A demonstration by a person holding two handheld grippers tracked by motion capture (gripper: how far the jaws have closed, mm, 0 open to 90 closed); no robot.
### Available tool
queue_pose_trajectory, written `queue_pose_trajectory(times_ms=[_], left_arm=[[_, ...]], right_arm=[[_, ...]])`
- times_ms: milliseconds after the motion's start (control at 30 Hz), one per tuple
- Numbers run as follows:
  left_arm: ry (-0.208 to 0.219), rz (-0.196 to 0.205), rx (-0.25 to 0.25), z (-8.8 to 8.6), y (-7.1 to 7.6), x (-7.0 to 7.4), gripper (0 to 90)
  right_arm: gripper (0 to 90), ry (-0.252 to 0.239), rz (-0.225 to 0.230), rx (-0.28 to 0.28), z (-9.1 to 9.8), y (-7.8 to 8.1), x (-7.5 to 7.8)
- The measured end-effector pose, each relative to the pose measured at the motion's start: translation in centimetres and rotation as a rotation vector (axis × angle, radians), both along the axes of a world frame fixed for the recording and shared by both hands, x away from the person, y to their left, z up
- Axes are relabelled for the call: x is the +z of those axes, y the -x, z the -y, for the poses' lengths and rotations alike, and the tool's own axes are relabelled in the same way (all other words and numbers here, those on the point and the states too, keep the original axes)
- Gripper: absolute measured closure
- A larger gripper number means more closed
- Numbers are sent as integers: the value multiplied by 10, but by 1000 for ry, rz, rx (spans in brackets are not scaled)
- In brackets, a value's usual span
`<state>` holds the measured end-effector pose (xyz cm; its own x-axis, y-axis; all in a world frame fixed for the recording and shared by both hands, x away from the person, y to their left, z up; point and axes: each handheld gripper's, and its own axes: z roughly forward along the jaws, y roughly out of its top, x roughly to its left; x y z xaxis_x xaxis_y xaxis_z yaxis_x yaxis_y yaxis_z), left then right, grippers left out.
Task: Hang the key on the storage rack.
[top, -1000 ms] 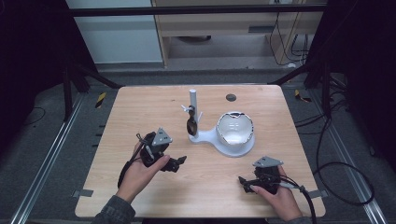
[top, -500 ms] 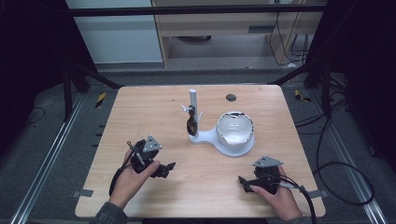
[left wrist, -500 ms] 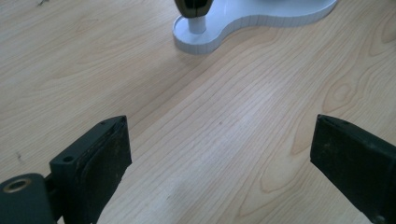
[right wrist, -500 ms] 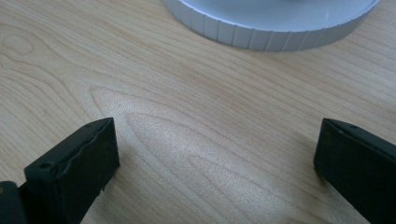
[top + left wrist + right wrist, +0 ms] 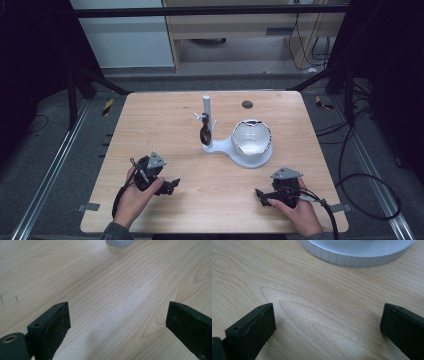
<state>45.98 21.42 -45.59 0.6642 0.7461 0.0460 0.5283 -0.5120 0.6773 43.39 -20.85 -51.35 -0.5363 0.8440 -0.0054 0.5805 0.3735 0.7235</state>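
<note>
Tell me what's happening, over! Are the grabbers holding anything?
Left gripper open, empty, low over the table. Right gripper open, empty. White stand with bowl untouched mid-table. Nothing in the way.

No text, label, brand or number can be read anywhere (not on the white stand (image 5: 235,148) either).

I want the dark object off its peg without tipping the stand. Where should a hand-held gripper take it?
Probably grip the dark object across its hanging lower part, coming from the person's side. It dangles free beside the white post, and the bowl blocks the right. Its exact shape is too small to tell.
</note>
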Motion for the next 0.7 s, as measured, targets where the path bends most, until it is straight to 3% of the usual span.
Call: queue_pose_trajectory(times_ms=[700], left_arm=[[-1, -56, 67, -24, -2, -29, 52]], right_arm=[[5, 1, -1, -1, 0, 0, 0]])
